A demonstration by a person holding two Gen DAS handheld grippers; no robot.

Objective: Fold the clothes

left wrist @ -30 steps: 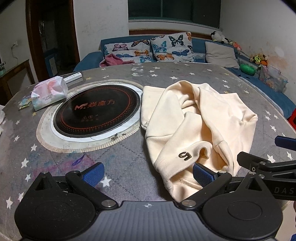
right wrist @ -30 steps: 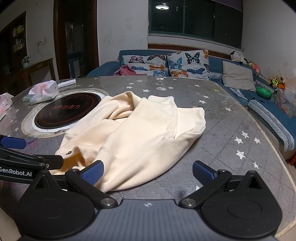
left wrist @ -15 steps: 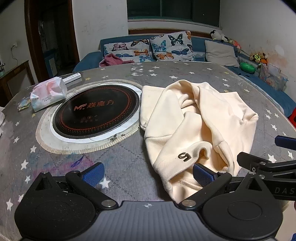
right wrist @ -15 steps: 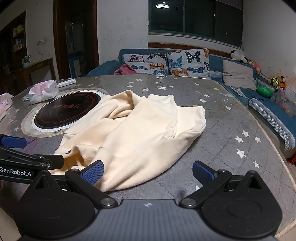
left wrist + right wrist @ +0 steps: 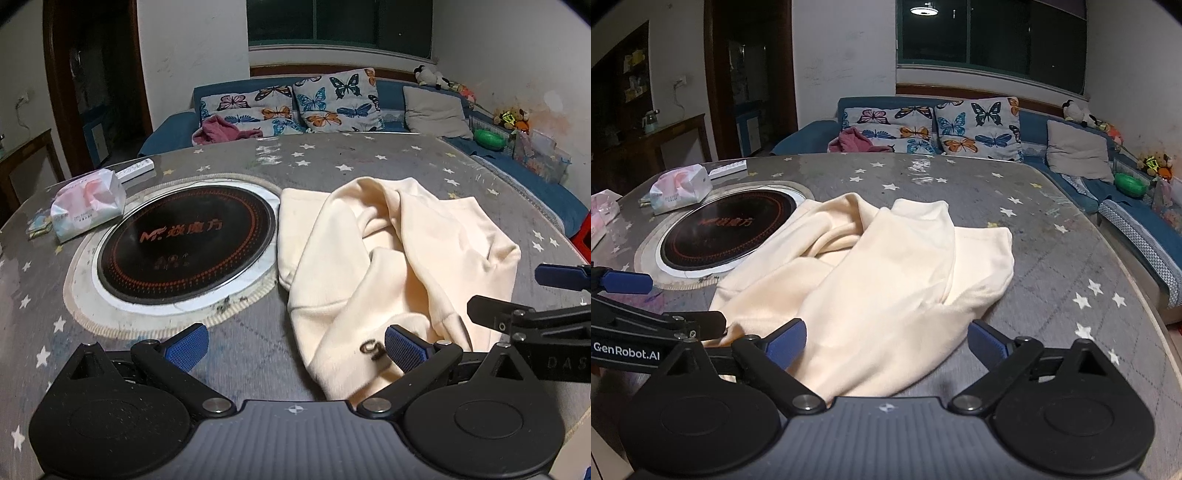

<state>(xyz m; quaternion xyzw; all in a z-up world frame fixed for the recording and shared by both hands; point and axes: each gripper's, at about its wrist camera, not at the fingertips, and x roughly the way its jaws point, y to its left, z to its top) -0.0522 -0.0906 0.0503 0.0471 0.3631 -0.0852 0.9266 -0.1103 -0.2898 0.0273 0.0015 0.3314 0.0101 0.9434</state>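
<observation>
Lying crumpled on the star-patterned grey table (image 5: 332, 162) is a cream sweatshirt (image 5: 399, 258), just right of the round black cooktop (image 5: 184, 243) set into the tabletop, its left edge touching the cooktop's pale ring. The garment's long axis runs from the near edge of the table, by both grippers, away toward the sofa, slanting to the right as it goes.

The left gripper (image 5: 295, 345) hangs low over the near hem, fingers spread wide, its right pad in front of the dark printed mark on the fabric; whether that pad touches the cloth I cannot tell. The right gripper (image 5: 886, 339) is also spread, its jaws closing a little, with the sweatshirt's near fold between the pads but not pressed by them.

Only the left view shows that printed mark and the cooktop's orange lettering clearly. Only the right view shows the sweatshirt's far-right corner (image 5: 1001, 240) lying flat, and a ceiling lamp (image 5: 925, 9) mirrored in the dark window.

A tissue pack (image 5: 86, 205) and a white remote (image 5: 136, 171) sit beyond the cooktop. Behind the table stands a blue sofa (image 5: 812, 136) with butterfly cushions (image 5: 975, 129), a pink garment (image 5: 855, 142) and soft toys (image 5: 1078, 114).
</observation>
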